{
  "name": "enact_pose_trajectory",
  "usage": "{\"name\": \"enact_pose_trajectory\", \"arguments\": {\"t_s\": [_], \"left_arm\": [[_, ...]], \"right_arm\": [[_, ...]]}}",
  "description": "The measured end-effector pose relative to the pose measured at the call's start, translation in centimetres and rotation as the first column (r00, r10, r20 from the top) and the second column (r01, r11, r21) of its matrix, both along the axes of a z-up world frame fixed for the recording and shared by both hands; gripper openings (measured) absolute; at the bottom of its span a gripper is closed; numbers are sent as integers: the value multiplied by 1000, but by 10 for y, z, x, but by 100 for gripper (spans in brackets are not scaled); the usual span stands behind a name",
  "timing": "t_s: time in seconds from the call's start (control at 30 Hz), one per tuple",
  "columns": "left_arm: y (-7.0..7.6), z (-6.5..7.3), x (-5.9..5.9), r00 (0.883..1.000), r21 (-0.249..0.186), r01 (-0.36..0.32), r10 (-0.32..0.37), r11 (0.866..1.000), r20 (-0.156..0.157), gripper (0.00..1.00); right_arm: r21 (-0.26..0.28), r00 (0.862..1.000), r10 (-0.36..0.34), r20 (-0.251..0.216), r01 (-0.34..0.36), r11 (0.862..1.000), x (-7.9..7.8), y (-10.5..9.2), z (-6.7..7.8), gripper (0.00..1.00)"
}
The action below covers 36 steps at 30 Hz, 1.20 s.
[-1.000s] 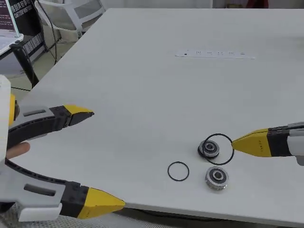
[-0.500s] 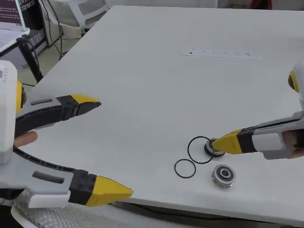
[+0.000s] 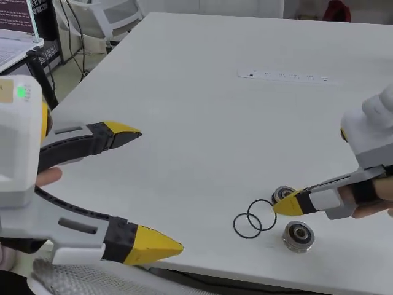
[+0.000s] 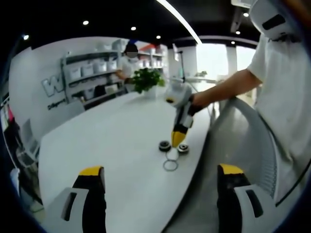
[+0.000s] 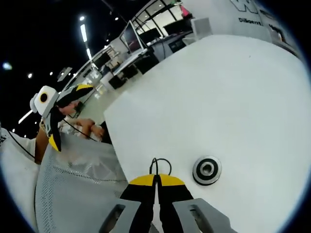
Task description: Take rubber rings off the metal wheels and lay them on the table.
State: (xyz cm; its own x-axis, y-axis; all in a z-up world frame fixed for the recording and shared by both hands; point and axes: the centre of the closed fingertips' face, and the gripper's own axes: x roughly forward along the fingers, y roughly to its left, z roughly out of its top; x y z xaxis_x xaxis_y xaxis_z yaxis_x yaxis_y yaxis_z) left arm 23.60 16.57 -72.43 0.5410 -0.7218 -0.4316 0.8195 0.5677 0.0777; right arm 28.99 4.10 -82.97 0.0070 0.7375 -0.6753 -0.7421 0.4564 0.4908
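Rubber rings (image 3: 234,225), two, overlapped on bench (image 3: 184,92) beside metal wheels (image 3: 299,236).
Right gripper (image 3: 285,204) pinched shut on one rubber ring (image 5: 163,160); left gripper (image 3: 159,190) gaped wide.

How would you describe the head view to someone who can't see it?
The right gripper, jaws shut, pinches a black rubber ring that overlaps a second ring on a white table, beside two metal wheels. The left gripper hovers open at the left.

Two rubber rings (image 3: 234,225) overlapping beside wheels (image 3: 299,235)
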Motion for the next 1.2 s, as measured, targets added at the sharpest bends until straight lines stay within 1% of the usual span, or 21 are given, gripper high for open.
{"name": "enact_pose_trajectory", "arguments": {"t_s": [0.07,0.1,0.13,0.17,0.23,0.3,0.5,0.6,0.73,0.8,0.9,1.1,1.2], "left_arm": [[3,1,0,1000,-2,-1,1,1000,4,97],[4,1,0,1000,-4,-1,1,1000,5,97],[5,1,1,1000,-5,-2,2,1000,4,97],[6,0,1,1000,-3,-2,2,1000,4,96],[8,0,2,1000,3,-1,1,1000,6,96],[9,0,3,1000,-1,0,0,1000,6,96],[11,4,8,1000,1,2,-2,1000,15,96],[11,4,9,1000,2,6,-6,1000,16,96],[11,1,10,1000,10,8,-8,1000,13,95],[11,-1,10,1000,15,7,-8,1000,9,95],[11,-1,10,1000,11,3,-4,1000,3,95],[11,-1,9,1000,19,-1,1,1000,5,94],[11,2,9,1000,14,-6,6,1000,11,94]], "right_arm": [[-9,1000,4,-10,-4,1000,-1,1,-4,0],[-8,1000,3,-23,-3,1000,-1,2,-5,0],[-1,999,-1,-53,1,1000,-3,4,-6,0],[-3,997,-9,-73,9,1000,-4,5,-8,0],[-12,998,-8,-62,8,1000,-2,6,-11,0],[-33,998,-3,-63,1,999,-2,5,-14,0],[-72,999,-25,-44,22,997,5,0,-22,0],[-81,999,-27,-43,24,996,5,-2,-24,0],[-91,999,-35,-39,31,995,5,-5,-28,0],[-98,999,-35,-31,32,995,5,-6,-29,0],[-107,999,-29,-15,27,994,6,-7,-29,0],[-110,999,-32,7,33,993,9,-8,-29,4],[-108,999,-29,29,32,994,11,-10,-24,4]]}}
